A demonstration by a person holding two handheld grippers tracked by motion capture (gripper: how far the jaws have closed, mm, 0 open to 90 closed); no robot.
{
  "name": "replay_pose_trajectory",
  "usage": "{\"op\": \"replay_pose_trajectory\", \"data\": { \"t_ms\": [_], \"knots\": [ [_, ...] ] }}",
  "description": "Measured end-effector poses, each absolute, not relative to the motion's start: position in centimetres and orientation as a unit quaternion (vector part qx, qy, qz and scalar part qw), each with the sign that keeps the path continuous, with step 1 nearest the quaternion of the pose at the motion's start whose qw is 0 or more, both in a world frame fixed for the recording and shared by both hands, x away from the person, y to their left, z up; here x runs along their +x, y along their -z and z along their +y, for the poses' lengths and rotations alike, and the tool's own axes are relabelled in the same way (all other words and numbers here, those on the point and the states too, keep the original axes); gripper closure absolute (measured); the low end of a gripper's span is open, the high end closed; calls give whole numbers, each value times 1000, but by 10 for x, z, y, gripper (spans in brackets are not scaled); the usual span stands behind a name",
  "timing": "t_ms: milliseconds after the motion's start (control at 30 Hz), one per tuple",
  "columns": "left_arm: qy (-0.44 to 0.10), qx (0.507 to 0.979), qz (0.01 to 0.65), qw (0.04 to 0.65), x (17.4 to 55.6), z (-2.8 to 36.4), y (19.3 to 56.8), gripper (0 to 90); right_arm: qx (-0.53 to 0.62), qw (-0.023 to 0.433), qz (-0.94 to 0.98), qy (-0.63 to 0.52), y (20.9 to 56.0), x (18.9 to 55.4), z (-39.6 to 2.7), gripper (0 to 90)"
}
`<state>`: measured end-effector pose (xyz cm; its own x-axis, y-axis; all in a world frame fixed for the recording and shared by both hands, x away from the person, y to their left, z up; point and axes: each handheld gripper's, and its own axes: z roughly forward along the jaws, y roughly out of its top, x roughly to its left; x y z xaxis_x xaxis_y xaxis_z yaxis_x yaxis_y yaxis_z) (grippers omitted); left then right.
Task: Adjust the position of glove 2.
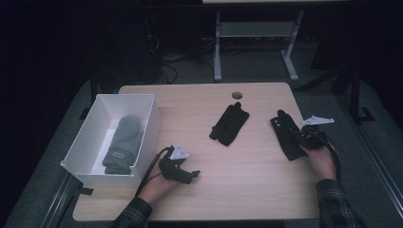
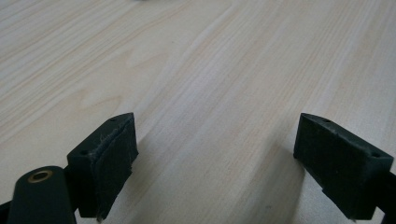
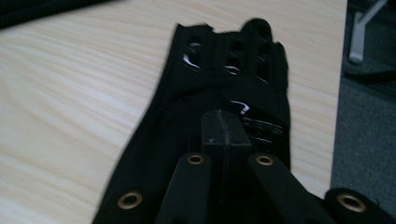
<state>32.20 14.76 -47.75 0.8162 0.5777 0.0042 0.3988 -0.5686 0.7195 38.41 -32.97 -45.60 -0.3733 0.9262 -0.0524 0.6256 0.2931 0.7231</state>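
Observation:
A black fingerless glove [image 1: 284, 132] lies near the table's right edge, with my right gripper [image 1: 299, 138] at its near end. In the right gripper view the jaws [image 3: 225, 134] are pressed together on the glove's [image 3: 187, 107] cuff fabric, and its perforated fingers point away. A second black glove [image 1: 230, 123] lies flat at the table's middle. My left gripper [image 1: 191, 175] rests low over bare wood near the box's front corner. Its jaws [image 2: 215, 158] stand wide apart with nothing between them.
A white open box [image 1: 151, 124] sits at the table's left with a grey mitten [image 1: 122, 142] inside. The wooden table [image 1: 247, 190] has a round cable hole [image 1: 237, 95] at the back. A desk frame [image 1: 217, 52] stands on the floor beyond.

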Motion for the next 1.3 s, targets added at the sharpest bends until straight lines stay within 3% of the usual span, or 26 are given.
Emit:
{"op": "replay_pose_trajectory", "data": {
  "t_ms": [500, 1300],
  "knots": [
    [-121, 876, 282, 373, 322, 147, 478, 127, 510, 218, 780, -291, 468, 379, -331, 900],
    [-120, 875, 284, 373, 322, 147, 478, 127, 415, 156, 843, -304, 461, 324, -254, 900]
  ]
}}
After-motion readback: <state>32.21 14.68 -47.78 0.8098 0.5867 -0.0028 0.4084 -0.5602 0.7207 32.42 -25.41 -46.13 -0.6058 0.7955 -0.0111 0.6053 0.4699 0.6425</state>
